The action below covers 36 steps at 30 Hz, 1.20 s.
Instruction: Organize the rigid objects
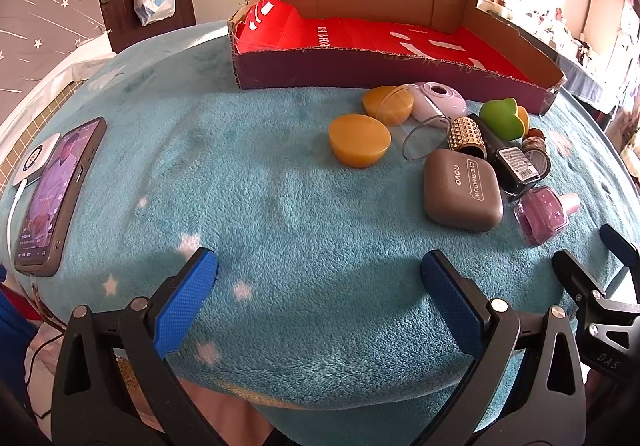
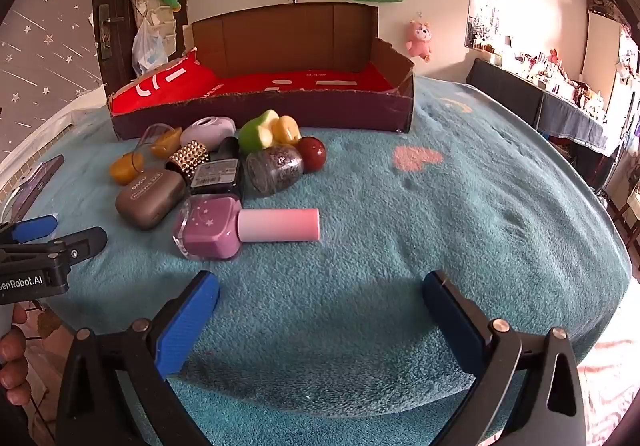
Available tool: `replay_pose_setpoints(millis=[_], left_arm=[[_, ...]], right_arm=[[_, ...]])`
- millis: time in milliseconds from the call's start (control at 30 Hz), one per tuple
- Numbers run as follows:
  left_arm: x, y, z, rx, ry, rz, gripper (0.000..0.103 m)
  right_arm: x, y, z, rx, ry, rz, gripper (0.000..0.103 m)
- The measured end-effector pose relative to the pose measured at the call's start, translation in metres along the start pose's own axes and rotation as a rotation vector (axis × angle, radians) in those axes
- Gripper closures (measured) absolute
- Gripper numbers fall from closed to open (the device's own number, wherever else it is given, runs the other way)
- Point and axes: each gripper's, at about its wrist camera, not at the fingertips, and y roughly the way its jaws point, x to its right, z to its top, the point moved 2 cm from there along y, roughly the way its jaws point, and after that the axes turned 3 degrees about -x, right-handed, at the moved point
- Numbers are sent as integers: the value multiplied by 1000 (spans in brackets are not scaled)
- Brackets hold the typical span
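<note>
A pile of small rigid items lies on the teal blanket in front of a cardboard box (image 1: 384, 76) (image 2: 256, 112) with a red lining. It holds a brown eye shadow case (image 1: 463, 190) (image 2: 151, 197), a purple nail polish bottle (image 1: 544, 213) (image 2: 212, 227) with a pink cap, yellow egg halves (image 1: 359, 140), a studded gold tube (image 1: 467, 134) (image 2: 189, 156), a green piece (image 1: 500, 117) (image 2: 256, 132) and a dark red ball (image 2: 312, 153). My left gripper (image 1: 319, 266) stands open near the front edge, empty. Open and empty too, my right gripper (image 2: 321, 288) hovers just short of the nail polish.
A phone (image 1: 60, 190) on a charger lies at the blanket's left edge. A lilac round case (image 1: 438, 99) (image 2: 208, 131), a black bottle (image 2: 219, 174) and a glitter jar (image 2: 275, 166) sit in the pile. A hand (image 2: 14, 362) shows at the left. The blanket (image 2: 460, 214) stretches right of the pile.
</note>
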Motion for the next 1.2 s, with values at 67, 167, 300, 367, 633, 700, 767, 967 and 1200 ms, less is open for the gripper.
replay_pose_setpoints(millis=[67, 167, 300, 367, 633, 700, 767, 967, 1200], left_arm=[[0, 0, 0, 0, 0, 0, 0], [0, 0, -1, -4, 1, -2, 0], [0, 0, 0, -12, 1, -6, 0], [1, 0, 0, -10, 3, -4, 0], [1, 0, 0, -8, 1, -2, 0], [1, 0, 0, -8, 0, -2, 0], [0, 0, 0, -9, 1, -2, 0], [0, 0, -1, -3, 0, 3, 0], [0, 0, 0, -6, -1, 3, 0]], right_arm=[[0, 0, 0, 1, 0, 0, 0], [0, -1, 0, -1, 0, 1, 0], [-1, -1, 0, -2, 0, 0, 0], [0, -1, 0, -3, 1, 0, 0], [-1, -2, 0, 0, 2, 4, 0], [-1, -2, 0, 0, 4, 5, 0], [-1, -2, -1, 0, 4, 6, 0], [0, -2, -1, -1, 6, 8, 0], [-2, -2, 1, -1, 7, 9, 0]])
